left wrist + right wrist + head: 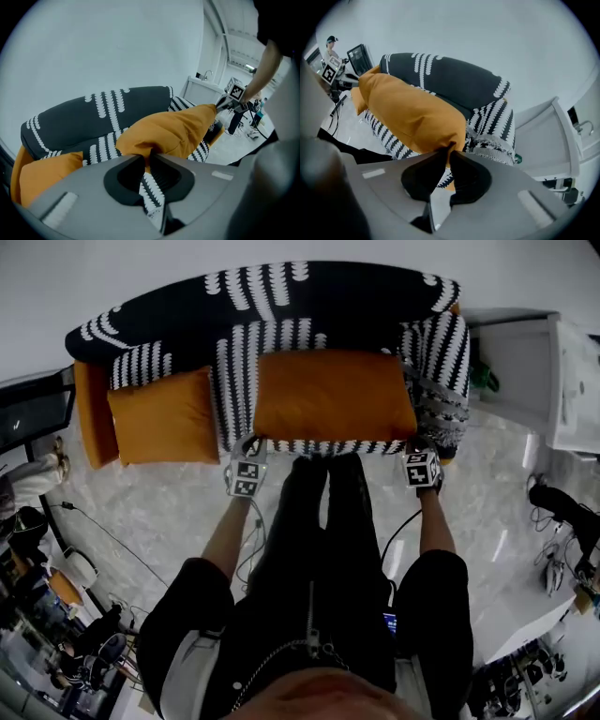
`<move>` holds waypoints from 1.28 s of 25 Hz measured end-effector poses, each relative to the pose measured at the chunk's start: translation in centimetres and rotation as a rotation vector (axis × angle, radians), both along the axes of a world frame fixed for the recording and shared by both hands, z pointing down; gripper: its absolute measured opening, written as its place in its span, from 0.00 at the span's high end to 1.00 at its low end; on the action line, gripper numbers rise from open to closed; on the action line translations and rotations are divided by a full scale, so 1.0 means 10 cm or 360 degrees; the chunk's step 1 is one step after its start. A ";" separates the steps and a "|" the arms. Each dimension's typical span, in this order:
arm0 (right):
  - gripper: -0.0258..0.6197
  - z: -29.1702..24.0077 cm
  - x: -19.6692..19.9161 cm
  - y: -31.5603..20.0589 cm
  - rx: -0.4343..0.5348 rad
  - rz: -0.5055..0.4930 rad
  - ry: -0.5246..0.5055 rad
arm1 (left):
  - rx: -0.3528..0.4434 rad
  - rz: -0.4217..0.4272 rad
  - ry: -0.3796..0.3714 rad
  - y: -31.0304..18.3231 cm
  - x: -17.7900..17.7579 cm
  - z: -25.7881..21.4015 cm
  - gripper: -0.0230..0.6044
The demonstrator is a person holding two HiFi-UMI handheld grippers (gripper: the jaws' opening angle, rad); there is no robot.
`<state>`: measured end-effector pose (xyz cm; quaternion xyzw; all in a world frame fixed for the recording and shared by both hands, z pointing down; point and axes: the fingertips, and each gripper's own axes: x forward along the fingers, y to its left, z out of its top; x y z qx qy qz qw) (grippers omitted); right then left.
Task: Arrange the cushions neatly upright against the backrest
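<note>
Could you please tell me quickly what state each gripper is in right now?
Left gripper: closed, pinching one corner of the large orange cushion.
Right gripper: closed, pinching another corner of the same cushion.

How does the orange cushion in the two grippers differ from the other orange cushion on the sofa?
The held cushion is pinched at its near corners by the left gripper and right gripper; the side cushion is untouched. The held cushion is at the middle of the sofa, the side cushion at its left end. The held cushion looks wider than the side cushion. Both are plain orange.
</note>
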<state>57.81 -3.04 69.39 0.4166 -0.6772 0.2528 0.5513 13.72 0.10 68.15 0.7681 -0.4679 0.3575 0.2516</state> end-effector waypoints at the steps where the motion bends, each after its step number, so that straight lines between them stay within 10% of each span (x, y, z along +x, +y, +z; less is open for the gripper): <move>1: 0.90 -0.05 -0.05 -0.14 0.0032 0.0003 -0.0020 | 0.0025 0.0006 0.0001 -0.14 -0.05 -0.03 0.89; 32: 0.92 -0.36 -0.20 -3.44 0.0435 0.0260 -0.0368 | -0.0018 -0.0314 -0.0129 -3.27 -0.14 -0.34 0.90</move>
